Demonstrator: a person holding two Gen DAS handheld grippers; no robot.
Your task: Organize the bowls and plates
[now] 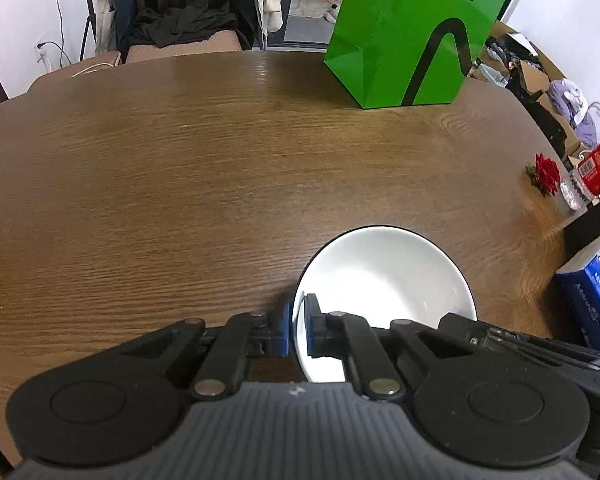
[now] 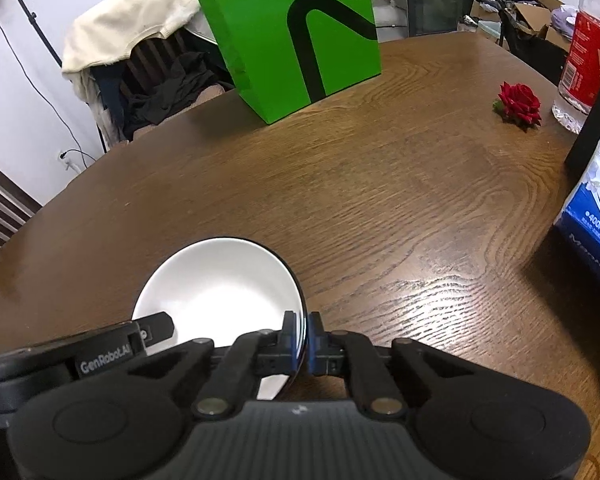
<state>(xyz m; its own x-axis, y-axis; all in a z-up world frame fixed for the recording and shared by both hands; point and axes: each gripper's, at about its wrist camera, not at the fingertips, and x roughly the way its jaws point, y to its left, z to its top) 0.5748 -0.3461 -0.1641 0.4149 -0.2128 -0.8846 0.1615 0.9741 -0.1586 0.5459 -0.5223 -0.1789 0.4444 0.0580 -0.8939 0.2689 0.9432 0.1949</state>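
Note:
A white bowl [image 1: 388, 280] with a dark rim sits on the brown wooden table [image 1: 180, 184]. My left gripper [image 1: 299, 320] is shut on the bowl's left rim, one blue pad inside and one outside. In the right wrist view the same bowl [image 2: 220, 292] shows near the bottom, and my right gripper [image 2: 303, 340] is shut on its right rim in the same way. The left gripper's finger [image 2: 156, 328] reaches over the bowl's left edge in that view. The right gripper's body [image 1: 500, 340] shows at the bowl's right side in the left wrist view.
A tall green paper bag [image 1: 412, 32] stands at the table's far side. A red rose [image 2: 518, 102], a plastic bottle with a red label [image 2: 584, 56] and a blue tissue pack [image 2: 596, 208] lie along the right side. A chair draped with clothes [image 2: 132, 48] stands behind the table.

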